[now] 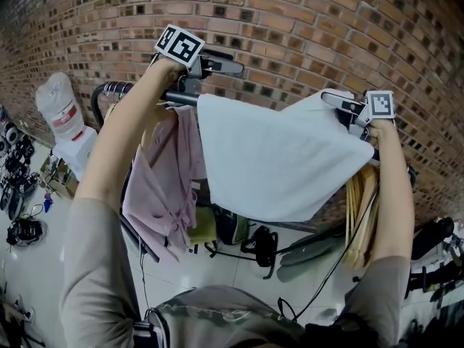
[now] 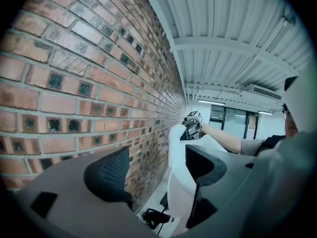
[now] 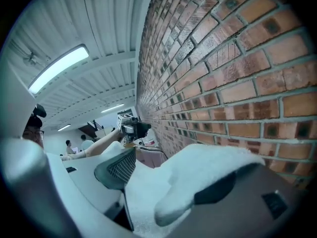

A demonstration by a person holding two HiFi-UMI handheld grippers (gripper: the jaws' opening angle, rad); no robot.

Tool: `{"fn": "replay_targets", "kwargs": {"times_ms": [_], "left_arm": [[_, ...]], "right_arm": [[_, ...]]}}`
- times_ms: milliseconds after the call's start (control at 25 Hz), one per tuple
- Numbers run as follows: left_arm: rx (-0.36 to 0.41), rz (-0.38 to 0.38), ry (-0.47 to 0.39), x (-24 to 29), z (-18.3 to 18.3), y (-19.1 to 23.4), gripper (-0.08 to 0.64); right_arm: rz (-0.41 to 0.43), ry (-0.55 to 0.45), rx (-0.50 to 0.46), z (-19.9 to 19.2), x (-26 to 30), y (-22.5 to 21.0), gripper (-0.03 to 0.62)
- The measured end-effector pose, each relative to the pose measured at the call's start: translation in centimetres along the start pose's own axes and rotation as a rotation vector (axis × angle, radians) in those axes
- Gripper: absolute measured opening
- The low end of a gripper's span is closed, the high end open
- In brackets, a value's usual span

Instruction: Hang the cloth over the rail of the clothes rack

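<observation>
A white cloth (image 1: pixel 275 158) lies draped over the dark rail (image 1: pixel 177 97) of the clothes rack, hanging down on my side. My left gripper (image 1: pixel 217 67) is at the cloth's upper left corner, close to the brick wall. In the left gripper view the left gripper (image 2: pixel 156 170) stands open: the cloth (image 2: pixel 181 182) runs beside the right pad and the left pad (image 2: pixel 109 175) is bare. My right gripper (image 1: pixel 346 106) is at the upper right corner. In the right gripper view the right gripper (image 3: pixel 158 182) is open, with the cloth (image 3: pixel 198 167) lying loosely over one finger.
A pink garment (image 1: pixel 156 187) hangs on the rail to the left of the cloth, and wooden hangers (image 1: pixel 360 209) hang at the right. The brick wall (image 1: pixel 290 27) is right behind the rack. A water bottle (image 1: pixel 61 111) and assorted gear (image 1: pixel 22 230) sit at the left on the floor.
</observation>
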State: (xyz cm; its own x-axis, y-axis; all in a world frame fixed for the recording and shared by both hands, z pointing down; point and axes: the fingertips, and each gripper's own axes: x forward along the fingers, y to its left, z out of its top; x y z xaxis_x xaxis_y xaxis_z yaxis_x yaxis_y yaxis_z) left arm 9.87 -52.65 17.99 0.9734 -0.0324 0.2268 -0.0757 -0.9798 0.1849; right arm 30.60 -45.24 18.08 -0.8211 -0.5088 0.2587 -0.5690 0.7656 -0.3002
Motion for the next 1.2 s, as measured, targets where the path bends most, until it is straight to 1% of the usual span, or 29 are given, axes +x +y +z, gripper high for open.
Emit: {"fn": "replay_targets", "kwargs": {"times_ms": [40, 80, 160, 200, 240, 320, 440, 520, 560, 680, 760, 880, 920, 1000, 1080, 1200], "left_arm": [[0.001, -0.004, -0.003, 0.0, 0.0, -0.1, 0.351], [0.007, -0.012, 0.000, 0.1, 0.0, -0.4, 0.351], [0.022, -0.038, 0.011, 0.4, -0.1, -1.0, 0.352], [0.028, -0.049, 0.014, 0.6, -0.1, -1.3, 0.351], [0.030, -0.058, 0.015, 0.7, -0.1, -1.5, 0.352], [0.033, -0.069, 0.014, 0.8, -0.1, -1.7, 0.351], [0.036, -0.067, 0.016, 0.7, -0.1, -1.6, 0.351], [0.037, -0.067, 0.018, 0.6, -0.2, -1.5, 0.351], [0.037, -0.068, 0.018, 0.6, -0.2, -1.5, 0.351], [0.037, -0.070, 0.011, 0.6, -0.1, -1.5, 0.351], [0.038, -0.076, 0.008, 0.6, 0.0, -1.6, 0.351], [0.043, -0.081, 0.017, 0.8, -0.2, -1.7, 0.351], [0.042, -0.081, 0.020, 0.7, -0.4, -1.6, 0.351], [0.038, -0.080, 0.021, 0.6, -0.4, -1.5, 0.351], [0.039, -0.080, 0.019, 0.5, -0.3, -1.5, 0.351], [0.058, -0.084, 0.025, 0.6, -0.3, -1.8, 0.351]], "right_arm": [[-0.011, 0.007, 0.001, -0.1, 0.0, -0.2, 0.321], [-0.023, 0.016, 0.005, -0.3, -0.1, -0.4, 0.336], [-0.052, 0.028, 0.020, -0.6, -0.2, -1.0, 0.380], [-0.066, 0.027, 0.026, -0.6, -0.3, -1.3, 0.416], [-0.074, 0.024, 0.023, -0.5, -0.4, -1.4, 0.431], [-0.075, 0.008, 0.006, -0.1, -0.5, -1.4, 0.434], [-0.025, -0.013, 0.019, 0.1, -0.3, -0.4, 0.433], [0.024, 0.007, 0.021, -0.4, 0.1, 0.4, 0.431], [0.033, 0.022, 0.019, -0.6, 0.4, 0.6, 0.431], [0.024, 0.056, 0.030, -1.4, 0.6, 0.3, 0.431], [0.039, 0.052, 0.026, -1.4, 0.5, 0.6, 0.431], [0.086, 0.031, 0.016, -0.9, 0.5, 1.6, 0.431], [0.087, 0.042, 0.012, -1.1, 0.7, 1.6, 0.431], [0.061, 0.089, 0.014, -2.0, 1.0, 1.1, 0.431], [0.042, 0.124, 0.035, -2.7, 1.1, 0.8, 0.431], [0.026, 0.194, 0.052, -4.3, 1.4, 0.4, 0.431]]}}
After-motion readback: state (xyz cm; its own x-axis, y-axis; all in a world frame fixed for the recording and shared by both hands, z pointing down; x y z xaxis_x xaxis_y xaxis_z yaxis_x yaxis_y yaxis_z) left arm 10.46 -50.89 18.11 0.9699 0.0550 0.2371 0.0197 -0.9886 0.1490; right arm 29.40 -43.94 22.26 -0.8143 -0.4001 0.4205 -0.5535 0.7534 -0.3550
